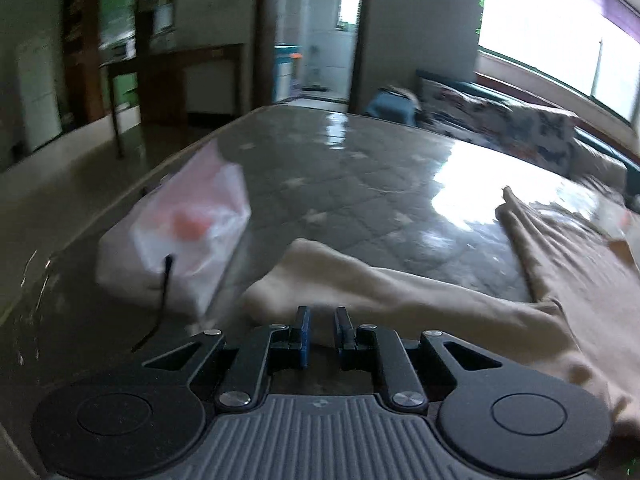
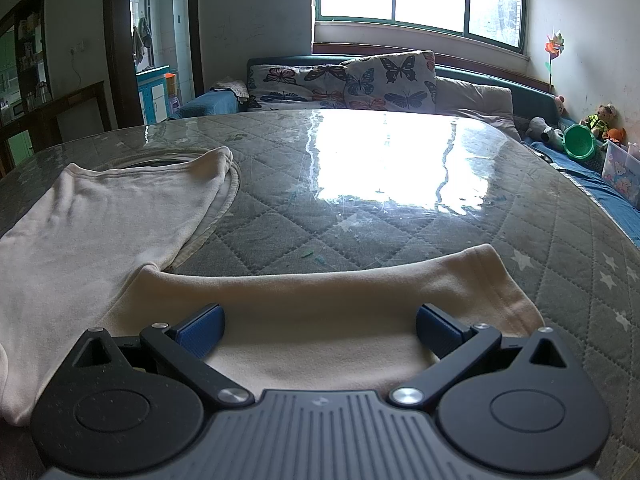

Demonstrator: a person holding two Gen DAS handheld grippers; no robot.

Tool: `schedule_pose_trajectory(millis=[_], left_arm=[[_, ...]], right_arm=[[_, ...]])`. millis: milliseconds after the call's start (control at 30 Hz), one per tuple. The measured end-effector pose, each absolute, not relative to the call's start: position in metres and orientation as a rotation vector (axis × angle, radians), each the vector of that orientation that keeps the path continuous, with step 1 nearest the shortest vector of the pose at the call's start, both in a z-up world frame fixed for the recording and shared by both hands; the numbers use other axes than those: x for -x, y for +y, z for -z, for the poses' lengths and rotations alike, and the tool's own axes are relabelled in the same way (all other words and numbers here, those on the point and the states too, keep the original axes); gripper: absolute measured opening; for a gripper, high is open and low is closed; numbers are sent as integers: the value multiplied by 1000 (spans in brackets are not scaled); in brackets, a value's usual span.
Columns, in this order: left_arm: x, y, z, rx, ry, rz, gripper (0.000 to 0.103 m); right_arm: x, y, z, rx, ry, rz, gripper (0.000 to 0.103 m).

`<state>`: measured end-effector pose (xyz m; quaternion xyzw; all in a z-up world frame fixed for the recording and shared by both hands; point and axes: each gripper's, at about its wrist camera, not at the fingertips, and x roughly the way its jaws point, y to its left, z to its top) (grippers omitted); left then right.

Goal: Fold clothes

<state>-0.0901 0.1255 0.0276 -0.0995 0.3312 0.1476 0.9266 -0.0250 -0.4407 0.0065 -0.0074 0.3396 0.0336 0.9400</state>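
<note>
A cream long-sleeved shirt point(image 2: 100, 216) lies flat on a quilted table top under clear plastic point(image 2: 360, 208). Its right sleeve point(image 2: 328, 304) stretches across in front of my right gripper point(image 2: 320, 330), which is wide open with the sleeve cloth between its blue pads point(image 2: 202, 330). In the left wrist view the other sleeve point(image 1: 360, 276) runs from the shirt body point(image 1: 580, 264) toward my left gripper point(image 1: 322, 330). Its jaws stand nearly closed with a narrow gap, just behind the sleeve cuff, and I cannot tell whether they hold cloth.
A clear plastic bag with white and orange contents point(image 1: 180, 232) lies on the table's left part, with a black cord point(image 1: 162, 300) in front of it. A sofa with butterfly cushions point(image 2: 360, 80) stands behind the table. Toys and a box point(image 2: 616, 160) sit at the right.
</note>
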Motion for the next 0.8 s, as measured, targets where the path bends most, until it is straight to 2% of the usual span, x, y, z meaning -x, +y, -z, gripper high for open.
schedule_pose_trajectory(millis=[67,167,267,333,400,600,800], left_arm=[[90,131,-27,231,683,-339,15],[89,137,-29,269,683,-384,25],[86,139,-30,301,677,-394,25],[81,140,-30,287,668,-392,19],[74,141,-30,263,662,-397,6],[56,150,-28,174,633,-483,5],[75,139,-40,223,621,-363,7]], right_arm=[[25,-441,-6,15,693,-69,103],[25,-441,-6,15,693,-69,103],[25,-440,-6,15,693,-69,103],[25,-440,-6,15,693,-69,103],[25,-440,-6,15,693,-69,103],[25,-440,-6,15,693,-69,103],[25,-439,-7,20,692,-67,103]])
